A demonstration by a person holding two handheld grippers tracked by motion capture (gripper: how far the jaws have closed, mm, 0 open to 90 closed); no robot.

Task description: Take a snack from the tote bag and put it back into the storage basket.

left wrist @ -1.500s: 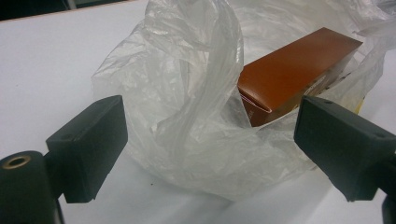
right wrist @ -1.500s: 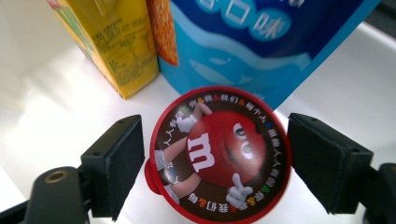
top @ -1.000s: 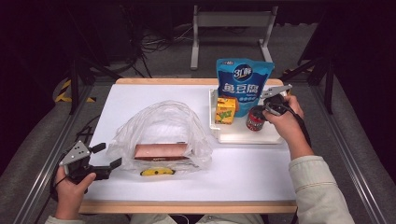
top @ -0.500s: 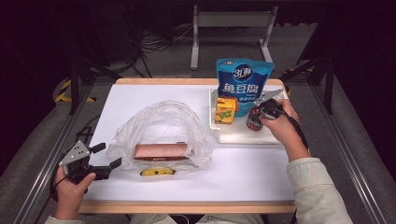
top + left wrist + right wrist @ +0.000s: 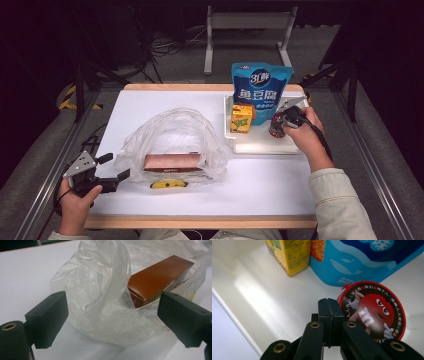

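Carefully spread your right gripper, its fingers now pressed together beside the candy tub, before straddling it, while the left gripper's fingers wait apart at the plastic bag.

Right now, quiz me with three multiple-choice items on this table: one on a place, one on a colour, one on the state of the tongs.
1. Where is the brown box? A in the plastic bag; B on the white tray; C off the table.
2. What colour is the juice carton? A red; B yellow; C black.
3. How do the right tongs stand? A wide open; B shut, beside the M&M's tub.
Answers: 1 A, bag film surrounds it. 2 B, yellow faces. 3 B, jaws pressed together, empty.
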